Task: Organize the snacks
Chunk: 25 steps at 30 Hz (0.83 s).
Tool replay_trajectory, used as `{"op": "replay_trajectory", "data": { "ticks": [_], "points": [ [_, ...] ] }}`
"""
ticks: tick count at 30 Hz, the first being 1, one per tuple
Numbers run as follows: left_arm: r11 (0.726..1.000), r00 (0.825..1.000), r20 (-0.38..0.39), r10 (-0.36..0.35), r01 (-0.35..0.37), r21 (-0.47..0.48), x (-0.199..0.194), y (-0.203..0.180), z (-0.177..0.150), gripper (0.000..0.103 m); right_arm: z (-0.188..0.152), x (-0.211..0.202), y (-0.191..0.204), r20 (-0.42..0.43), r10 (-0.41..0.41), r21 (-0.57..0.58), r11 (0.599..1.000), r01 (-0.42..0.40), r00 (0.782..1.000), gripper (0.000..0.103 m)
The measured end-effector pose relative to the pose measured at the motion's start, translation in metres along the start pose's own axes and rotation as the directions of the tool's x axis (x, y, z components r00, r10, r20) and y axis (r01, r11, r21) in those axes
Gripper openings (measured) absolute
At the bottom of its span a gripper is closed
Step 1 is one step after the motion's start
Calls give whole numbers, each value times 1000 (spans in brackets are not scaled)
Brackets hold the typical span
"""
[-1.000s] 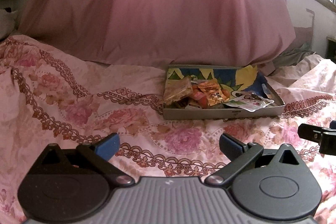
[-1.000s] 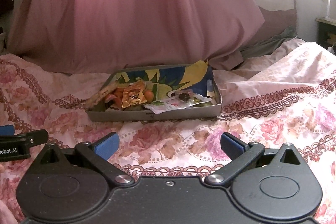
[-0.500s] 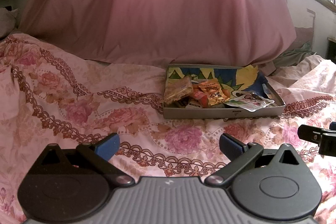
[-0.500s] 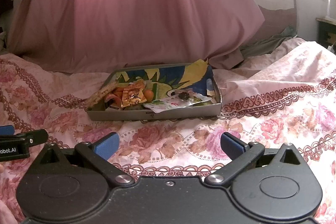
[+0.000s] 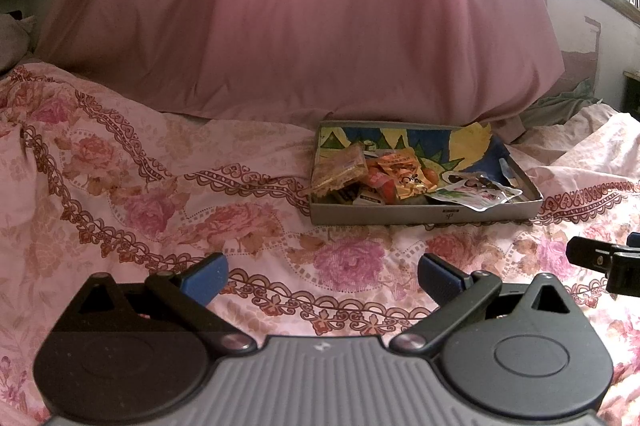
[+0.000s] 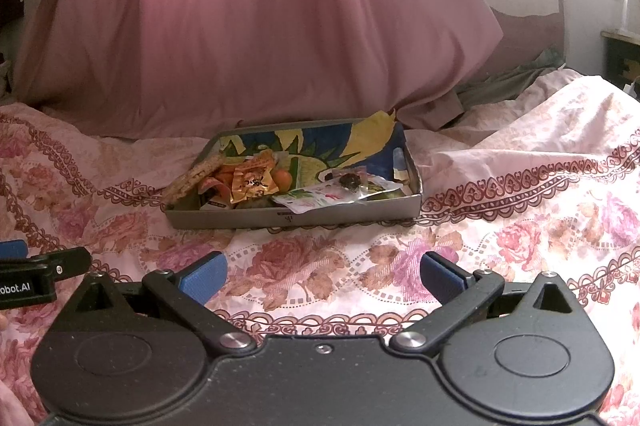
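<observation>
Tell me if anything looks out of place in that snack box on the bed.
Yes: the cracker packet leans over the box's left rim, and the white pouch overhangs its front wall.

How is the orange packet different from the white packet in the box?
The orange packet is crinkly and sits in the middle-left of the box, among other snacks. The white packet is flatter and wider, lies toward the right, and its edge pokes over the front wall. Both lie loose inside the box, untouched by either gripper.
</observation>
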<state>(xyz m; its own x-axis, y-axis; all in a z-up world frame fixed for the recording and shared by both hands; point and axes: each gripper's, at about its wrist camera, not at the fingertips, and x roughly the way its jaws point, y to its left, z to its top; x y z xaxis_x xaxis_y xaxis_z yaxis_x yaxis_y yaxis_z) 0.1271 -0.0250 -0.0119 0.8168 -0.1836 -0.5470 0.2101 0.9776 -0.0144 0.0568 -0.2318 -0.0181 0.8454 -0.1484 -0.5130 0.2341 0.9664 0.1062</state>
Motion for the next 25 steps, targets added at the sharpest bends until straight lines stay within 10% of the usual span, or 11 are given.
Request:
{"op": "replay_trajectory", "data": {
  "ticks": [25],
  "points": [
    [998, 999, -27, -30, 28, -61, 2, 6, -4, 103, 0, 1, 1, -3, -2, 0, 1000, 2, 1000, 102]
  ]
}}
